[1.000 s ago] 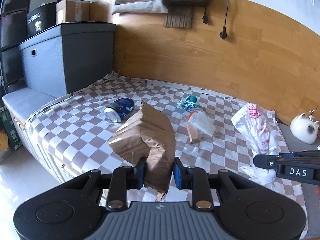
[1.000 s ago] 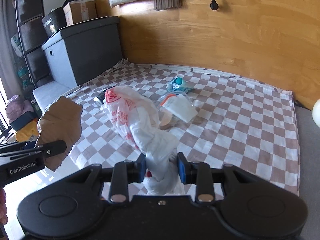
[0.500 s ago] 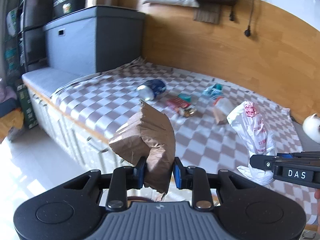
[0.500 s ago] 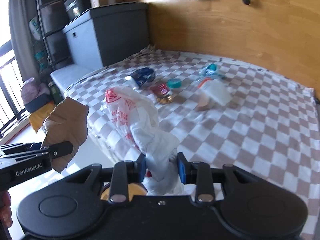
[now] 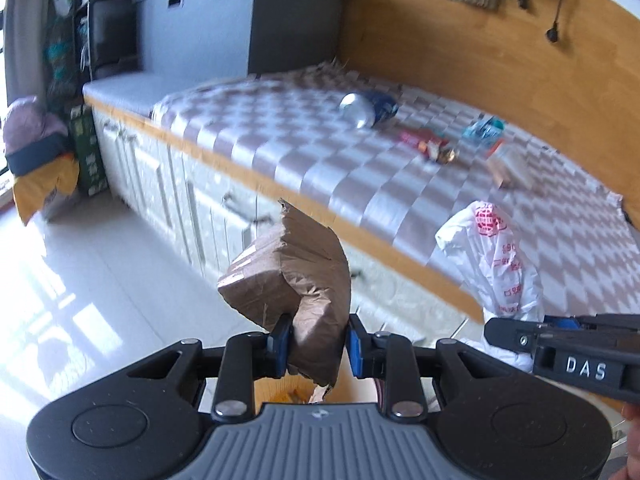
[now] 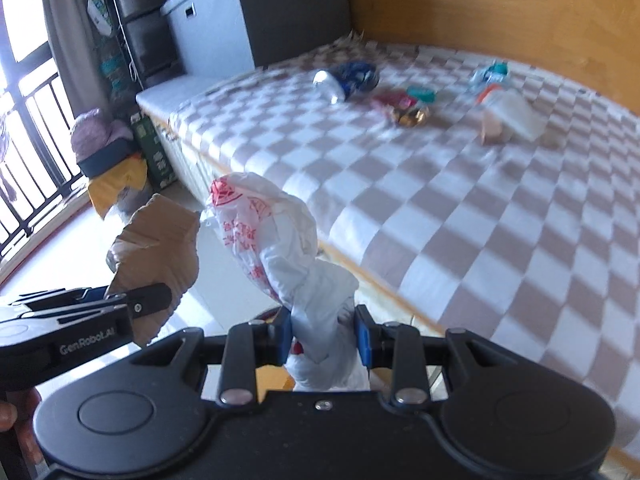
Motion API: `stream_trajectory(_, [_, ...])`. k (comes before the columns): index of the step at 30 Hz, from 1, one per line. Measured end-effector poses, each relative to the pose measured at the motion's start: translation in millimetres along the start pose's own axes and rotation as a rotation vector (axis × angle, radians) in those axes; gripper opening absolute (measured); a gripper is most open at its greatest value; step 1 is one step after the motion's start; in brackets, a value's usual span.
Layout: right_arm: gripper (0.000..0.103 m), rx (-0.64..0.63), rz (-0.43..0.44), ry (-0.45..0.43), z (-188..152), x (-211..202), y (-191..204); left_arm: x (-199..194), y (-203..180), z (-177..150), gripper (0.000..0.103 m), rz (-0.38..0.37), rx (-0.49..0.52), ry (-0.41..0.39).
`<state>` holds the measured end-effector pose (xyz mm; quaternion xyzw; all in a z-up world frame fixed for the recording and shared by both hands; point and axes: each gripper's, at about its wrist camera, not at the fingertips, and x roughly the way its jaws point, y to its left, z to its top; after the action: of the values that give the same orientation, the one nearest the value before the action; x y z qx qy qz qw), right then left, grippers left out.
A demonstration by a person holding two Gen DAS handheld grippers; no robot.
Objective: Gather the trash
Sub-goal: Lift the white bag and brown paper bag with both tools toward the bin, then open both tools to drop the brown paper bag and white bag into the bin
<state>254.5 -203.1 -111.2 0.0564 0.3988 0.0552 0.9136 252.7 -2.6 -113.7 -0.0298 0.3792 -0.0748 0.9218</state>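
Note:
My left gripper [image 5: 316, 346] is shut on a crumpled brown paper bag [image 5: 292, 280], held over the white floor in front of the bench. My right gripper [image 6: 323, 334] is shut on a white plastic bag with red print [image 6: 276, 248], beside the paper bag [image 6: 156, 248]. The plastic bag also shows in the left wrist view [image 5: 496, 256]. On the checkered cloth [image 6: 460, 200] lie a blue can [image 6: 348, 78], a red and gold wrapper [image 6: 400, 108], a teal wrapper [image 6: 492, 70] and a clear packet [image 6: 512, 114].
A grey storage box [image 5: 240, 28] stands at the bench's far end before a wooden wall [image 5: 480, 40]. White cabinet fronts [image 5: 192, 200] run under the bench. Bundles and a green box [image 5: 88, 152] sit on the floor at left. A balcony railing [image 6: 28, 160] is far left.
Both grippers have pulled back from the checkered bench and swung left, carrying the paper bag and the plastic bag out over the floor. The trash on the cloth now lies farther away.

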Motion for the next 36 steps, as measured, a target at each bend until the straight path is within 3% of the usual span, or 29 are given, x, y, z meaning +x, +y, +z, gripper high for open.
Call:
stream_trajectory(10, [0.032,0.045,0.000,0.095,-39.7,56.8,-4.8,59.6,6.7,-48.9,0.030,0.012,-0.026,0.138])
stream_trajectory(18, [0.033,-0.008,-0.007,0.162,-60.4,106.8,0.2,97.6,35.5,-77.0,0.030,0.054,-0.054,0.226])
stream_trajectory(29, [0.033,-0.069,0.058,0.245,-54.2,180.4,10.0,150.6,68.3,-71.7,0.030,0.046,-0.071,0.287])
stream_trajectory(36, [0.033,-0.099,0.044,0.256,-41.8,222.1,8.6,184.9,55.2,-73.3,0.030,-0.046,-0.048,0.379])
